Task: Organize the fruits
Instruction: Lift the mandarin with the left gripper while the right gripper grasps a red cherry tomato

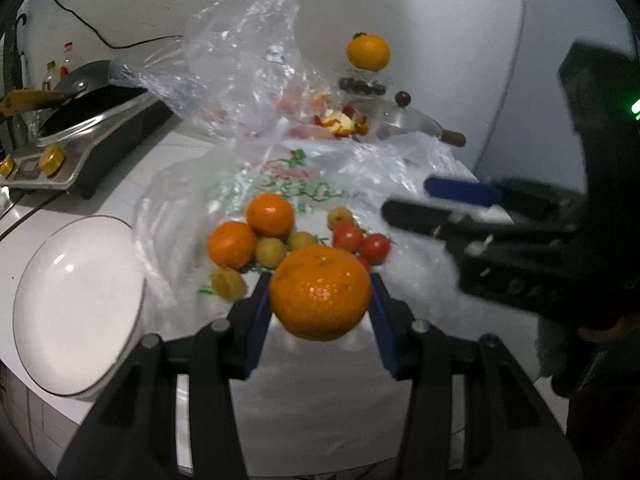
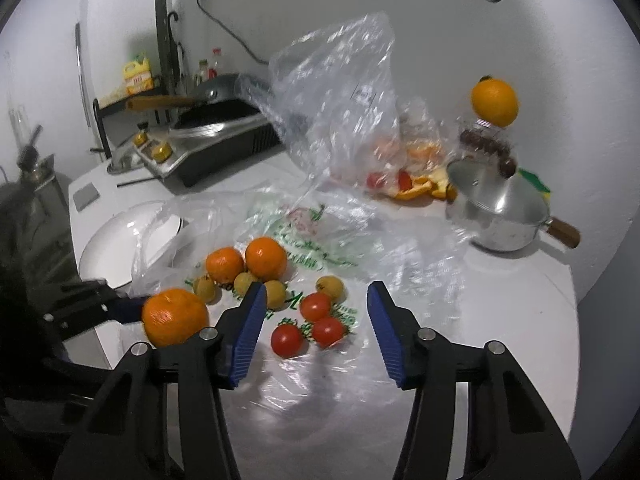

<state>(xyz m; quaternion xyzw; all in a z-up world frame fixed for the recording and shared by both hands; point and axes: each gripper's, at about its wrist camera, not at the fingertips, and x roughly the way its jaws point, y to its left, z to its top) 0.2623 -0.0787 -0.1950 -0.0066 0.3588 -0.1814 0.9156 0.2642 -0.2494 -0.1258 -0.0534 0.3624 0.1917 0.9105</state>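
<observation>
My left gripper (image 1: 319,282) is shut on a large orange (image 1: 320,292), its blue pads pressing both sides, held above the table. The right wrist view shows that same orange (image 2: 175,316) at the lower left. Two smaller oranges (image 1: 270,216) (image 1: 231,244), several small yellow fruits (image 1: 270,252) and three red tomatoes (image 2: 316,306) lie on a flattened printed plastic bag (image 2: 304,232). My right gripper (image 2: 317,292) hovers open over the tomatoes with nothing between its pads; it also shows at the right of the left wrist view (image 1: 420,204).
A white plate (image 1: 76,312) sits to the left of the fruit. A crumpled clear bag (image 1: 240,60) stands behind. A steel pot (image 2: 496,216) with a lid is at the back right, next to peels and an orange on a jar (image 2: 494,104). A cooker (image 1: 80,136) stands at the back left.
</observation>
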